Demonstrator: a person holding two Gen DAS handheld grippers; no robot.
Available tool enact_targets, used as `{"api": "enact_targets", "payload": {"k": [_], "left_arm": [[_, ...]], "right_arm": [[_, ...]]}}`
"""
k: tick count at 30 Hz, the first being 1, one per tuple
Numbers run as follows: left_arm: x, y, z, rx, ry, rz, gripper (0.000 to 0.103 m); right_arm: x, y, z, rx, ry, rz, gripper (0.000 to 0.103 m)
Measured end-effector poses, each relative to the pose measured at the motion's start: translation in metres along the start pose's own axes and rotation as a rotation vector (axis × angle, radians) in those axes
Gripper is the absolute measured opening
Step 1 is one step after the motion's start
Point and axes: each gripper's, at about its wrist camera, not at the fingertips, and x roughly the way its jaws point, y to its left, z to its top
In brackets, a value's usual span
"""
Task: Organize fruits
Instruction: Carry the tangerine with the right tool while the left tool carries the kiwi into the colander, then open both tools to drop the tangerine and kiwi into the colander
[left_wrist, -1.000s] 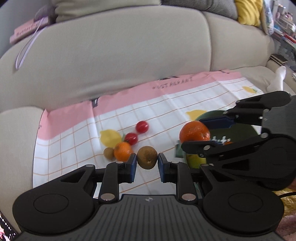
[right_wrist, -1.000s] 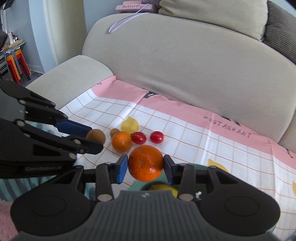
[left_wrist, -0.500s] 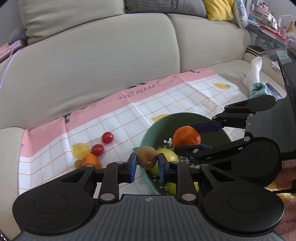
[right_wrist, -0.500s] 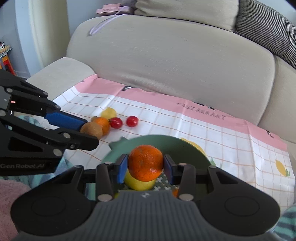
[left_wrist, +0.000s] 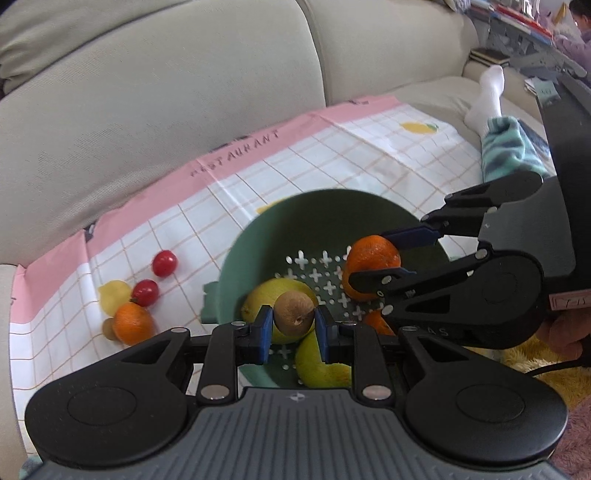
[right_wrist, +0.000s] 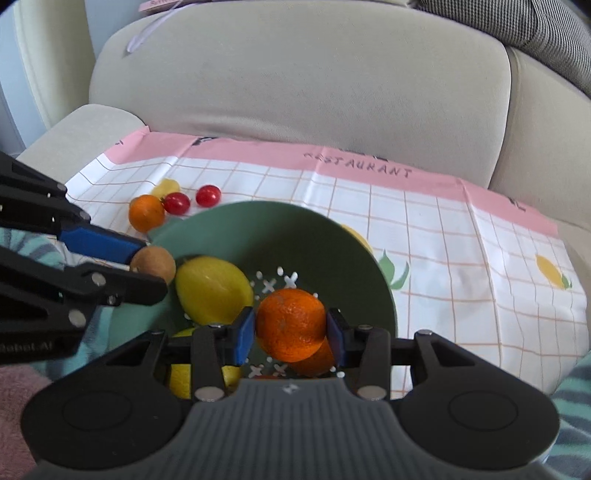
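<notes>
**Fruit Held Over Colander**

While the left gripper (left_wrist: 293, 328) clamps a brown kiwi (left_wrist: 294, 317), the right gripper (right_wrist: 290, 330) clamps an orange (right_wrist: 290, 324); both hang over the green colander (right_wrist: 295, 229), which holds lemons (right_wrist: 212, 288). Beyond, a smaller orange (left_wrist: 133, 326) and cherry tomatoes (left_wrist: 164, 263) lie on the checked cloth (right_wrist: 443, 229) covering the beige sofa (right_wrist: 295, 81).

Oranges (right_wrist: 290, 325) three; lemons (right_wrist: 212, 290) three; kiwis (left_wrist: 293, 317) two; cherry tomatoes (right_wrist: 208, 195) two; colander (right_wrist: 295, 225) one.

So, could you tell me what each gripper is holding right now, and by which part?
The left gripper pinches a kiwi across its sides; the right gripper clamps an orange across its middle, both above the green bowl.
</notes>
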Motion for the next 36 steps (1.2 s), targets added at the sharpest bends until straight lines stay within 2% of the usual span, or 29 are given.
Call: {"api": "enact_targets", "payload": {"k": [4,19,24,30,34,36], "left_arm": [[0.009,-0.002,0.001,0.004,0.017,-0.016,0.027],[0.024,0.007,0.01,-0.016,0.041,0.037,0.027],[0.027,0.011,0.013,-0.026,0.048,0.048,0.027],[0.028,0.01,0.016,-0.016,0.051,0.042,0.027],[0.033,0.007,0.019,-0.007,0.049,0.032,0.027],[0.034,0.006,0.022,0.0,0.043,0.025,0.027]], "right_arm": [[0.008,-0.006,-0.003,0.021,0.018,0.013,0.039],[0.041,0.0,-0.001,0.021,0.005,0.084,0.04],[0.045,-0.005,0.0,0.017,-0.005,0.088,0.04],[0.041,0.001,-0.005,-0.068,0.005,0.052,0.039],[0.033,-0.008,-0.003,-0.017,-0.022,0.068,0.039],[0.027,-0.013,-0.002,0.0,-0.056,0.042,0.039]]}}
